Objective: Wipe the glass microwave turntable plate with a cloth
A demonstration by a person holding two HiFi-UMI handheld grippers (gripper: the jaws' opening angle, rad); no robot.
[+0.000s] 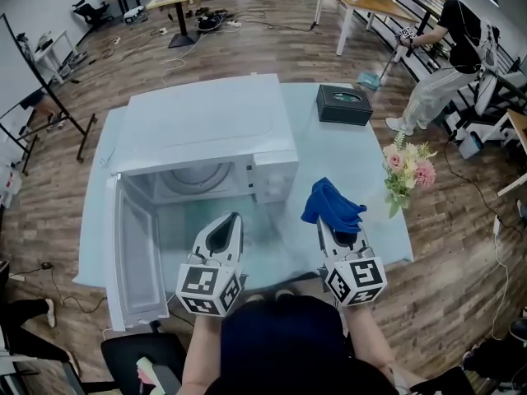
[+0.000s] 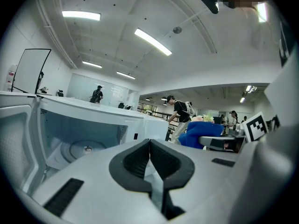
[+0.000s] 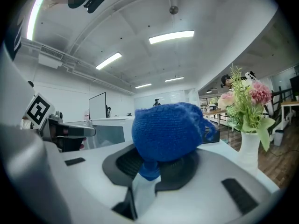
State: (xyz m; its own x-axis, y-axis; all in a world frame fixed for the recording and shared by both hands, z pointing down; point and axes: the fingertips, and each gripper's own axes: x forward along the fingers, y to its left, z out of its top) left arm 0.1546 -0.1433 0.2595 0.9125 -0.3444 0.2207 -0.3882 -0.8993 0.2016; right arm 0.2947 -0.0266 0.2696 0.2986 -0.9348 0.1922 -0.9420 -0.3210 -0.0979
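The white microwave (image 1: pixel 206 130) stands on the table with its door (image 1: pixel 136 249) swung open to the left. Inside it lies the round glass turntable plate (image 1: pixel 196 178), also seen as the turntable plate (image 2: pixel 79 149) in the left gripper view. My left gripper (image 1: pixel 228 223) hovers in front of the open cavity, jaws shut with nothing between them. My right gripper (image 1: pixel 328 227) is to the right of the microwave, shut on a bunched blue cloth (image 1: pixel 332 204); the blue cloth (image 3: pixel 168 129) fills the right gripper view above the jaws.
A vase of pink flowers (image 1: pixel 407 174) stands at the table's right edge. A dark tissue box (image 1: pixel 344 104) sits at the far right of the table (image 1: pixel 370 220). A person (image 1: pixel 445 48) stands beyond the table. Chairs and desks surround the area.
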